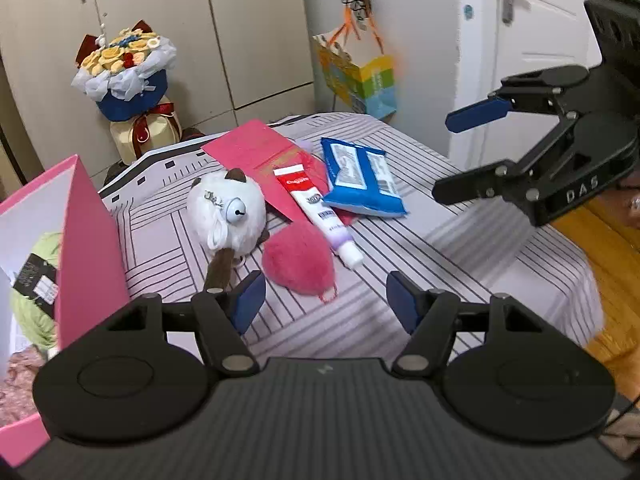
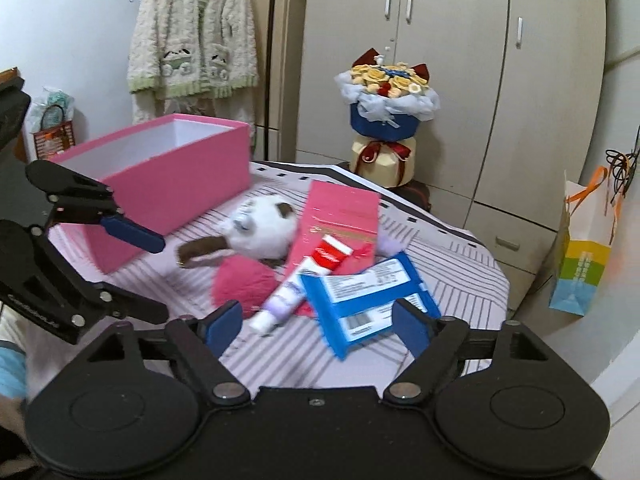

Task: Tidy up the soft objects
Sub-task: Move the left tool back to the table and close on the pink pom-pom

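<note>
A white plush toy (image 1: 228, 212) with brown ears lies on the striped table (image 1: 400, 264), and a pink fluffy pouch (image 1: 298, 262) lies right beside it. My left gripper (image 1: 326, 302) is open and empty, just in front of the pouch. My right gripper (image 2: 318, 326) is open and empty, hovering over the blue wipes pack (image 2: 368, 292); it also shows in the left wrist view (image 1: 444, 156) at the right. The plush (image 2: 260, 232) and the pouch (image 2: 244, 282) also show in the right wrist view. A pink box (image 2: 160, 184) stands at the left, with a green soft item (image 1: 36, 292) inside.
A toothpaste tube (image 1: 320, 216), a blue wipes pack (image 1: 360, 178) and a pink-red envelope (image 1: 260, 152) lie on the table. A flower bouquet (image 1: 124, 76) stands behind it. A gift bag (image 1: 356, 76) sits by the wall. A cardigan (image 2: 192, 40) hangs on the wall.
</note>
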`<state>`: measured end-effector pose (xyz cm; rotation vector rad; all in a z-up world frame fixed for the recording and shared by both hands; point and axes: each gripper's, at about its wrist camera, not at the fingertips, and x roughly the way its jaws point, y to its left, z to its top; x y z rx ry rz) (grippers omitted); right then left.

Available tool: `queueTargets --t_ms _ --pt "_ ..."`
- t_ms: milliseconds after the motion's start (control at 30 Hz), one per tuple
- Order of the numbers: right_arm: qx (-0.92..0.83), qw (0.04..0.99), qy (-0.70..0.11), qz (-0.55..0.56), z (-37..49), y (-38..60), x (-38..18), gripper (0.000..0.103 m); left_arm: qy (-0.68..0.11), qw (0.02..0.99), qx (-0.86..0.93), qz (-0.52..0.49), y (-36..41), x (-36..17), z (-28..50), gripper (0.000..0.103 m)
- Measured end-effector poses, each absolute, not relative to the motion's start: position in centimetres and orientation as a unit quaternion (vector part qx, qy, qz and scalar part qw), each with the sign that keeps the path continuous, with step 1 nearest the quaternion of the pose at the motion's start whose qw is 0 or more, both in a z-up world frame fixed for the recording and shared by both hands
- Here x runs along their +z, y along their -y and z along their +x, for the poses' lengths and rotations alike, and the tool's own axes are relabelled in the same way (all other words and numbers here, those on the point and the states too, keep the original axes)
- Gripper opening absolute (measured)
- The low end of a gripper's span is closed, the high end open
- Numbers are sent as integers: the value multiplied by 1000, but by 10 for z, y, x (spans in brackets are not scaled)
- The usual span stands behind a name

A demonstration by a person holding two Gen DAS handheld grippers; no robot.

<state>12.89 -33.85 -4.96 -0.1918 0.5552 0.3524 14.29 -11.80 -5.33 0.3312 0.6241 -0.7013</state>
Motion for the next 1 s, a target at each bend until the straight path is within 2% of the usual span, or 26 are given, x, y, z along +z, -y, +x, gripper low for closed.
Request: queueTargets --t_ms 167,267,467,533,600,667,1000 --pt "186 939 -274 -94 156 350 -70 94 -306 888 -320 128 131 -70 165 63" --pt "188 935 -286 -96 171 350 -79 94 -308 894 -304 113 136 -80 176 63" --pt "224 926 -287 -103 169 335 -85 93 -314 902 -284 87 139 -93 192 54" --pt "251 918 -286 -111 163 327 -86 86 -315 904 -277 82 139 -95 196 49" --pt "275 910 -292 -105 161 320 -88 71 -318 905 -275 69 136 -96 200 47" --pt "284 903 -304 -102 163 310 -92 61 -323 903 -279 55 135 -97 203 47" --pt "254 903 -344 -48 198 303 -110 54 -339 897 -283 16 127 -97 213 39"
